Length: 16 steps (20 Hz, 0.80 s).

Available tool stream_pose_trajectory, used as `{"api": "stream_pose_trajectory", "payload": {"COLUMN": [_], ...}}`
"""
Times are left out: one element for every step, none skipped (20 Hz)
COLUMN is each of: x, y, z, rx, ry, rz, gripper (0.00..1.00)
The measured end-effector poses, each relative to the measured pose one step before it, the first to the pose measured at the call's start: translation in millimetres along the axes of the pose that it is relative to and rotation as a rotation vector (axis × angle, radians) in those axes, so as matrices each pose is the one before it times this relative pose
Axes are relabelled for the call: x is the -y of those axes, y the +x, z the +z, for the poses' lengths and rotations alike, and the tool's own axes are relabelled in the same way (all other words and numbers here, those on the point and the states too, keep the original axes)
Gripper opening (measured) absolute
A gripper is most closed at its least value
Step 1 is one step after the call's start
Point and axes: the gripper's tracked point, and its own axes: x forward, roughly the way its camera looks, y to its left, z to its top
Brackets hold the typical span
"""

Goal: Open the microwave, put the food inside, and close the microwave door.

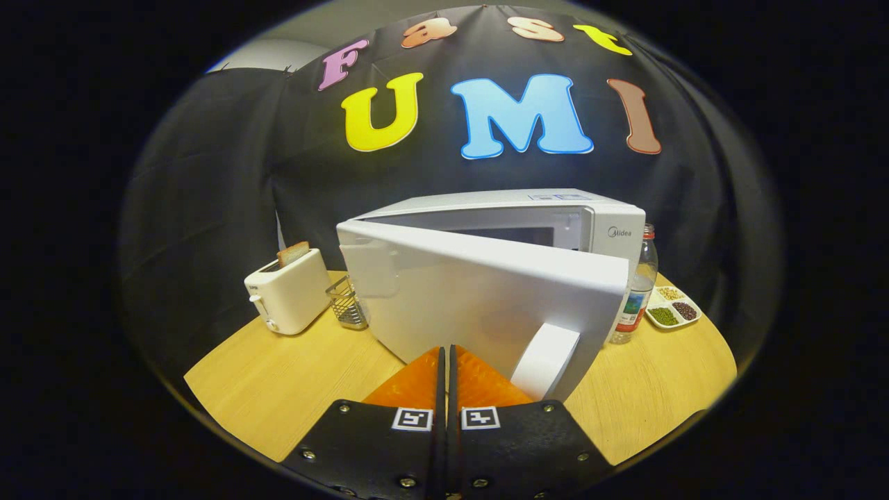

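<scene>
**Microwave door ajar, gripper closed against it**

Through the gripper view we see our gripper (446,351) with its fingers pressed together, nothing between them, their tips right at the outer face of the microwave door (479,292). The white microwave (597,229) stands on the wooden table (278,375) with that door swung partly open, its white handle (545,361) just beside our fingers. We cannot make out any food inside the cavity. Left of the microwave stands a white toaster (288,292) with a slice of toast (293,253) in its slot, and a wire basket (347,303) between them. Beyond the door's far edge stands a water bottle (639,285), then a divided dish of beans (672,307).
</scene>
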Motion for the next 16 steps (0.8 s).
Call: {"api": "stream_pose_trajectory", "payload": {"x": [5.43,5.13,5.36,4.09,5.65,4.06,5.33,3.32,3.82,4.31,3.70,3.29,3.29,3.42,3.42,2.99], "y": [3.13,3.78,3.92,3.14,5.68,4.98,5.03,4.01,4.58,5.25,5.57,4.62,4.74,4.13,5.87,4.79], "z": [0.95,2.30,2.52,2.03,2.71,2.88,2.91,2.83,2.10,2.33,3.24,2.46,2.45,2.66,2.49,2.37], "rx": [0.00141,0.00184,0.00249,0.00163,0.00217,0.00197,0.00278,0.00364,0.00199,0.00243,0.00287,0.00238,0.00267,0.00215,0.00236,0.00259], "ry": [0.00107,0.00331,0.00490,0.00237,0.00057,0.00151,0.00461,0.00600,0.00526,0.00023,-0.00067,0.00178,0.00325,0.00278,0.00140,0.00024], "rz": [-0.00675,-0.00551,-0.00554,-0.00533,-0.00761,-0.00649,-0.00655,-0.00228,-0.00592,-0.00877,-0.00668,-0.00496,-0.00413,-0.00433,-0.00764,-0.00531], "gripper": [0.01,0.01,0.01,0.01,0.01,0.01,0.01,0.01,0.01,0.01,0.01,0.01,0.01,0.01,0.01,0.01]}}
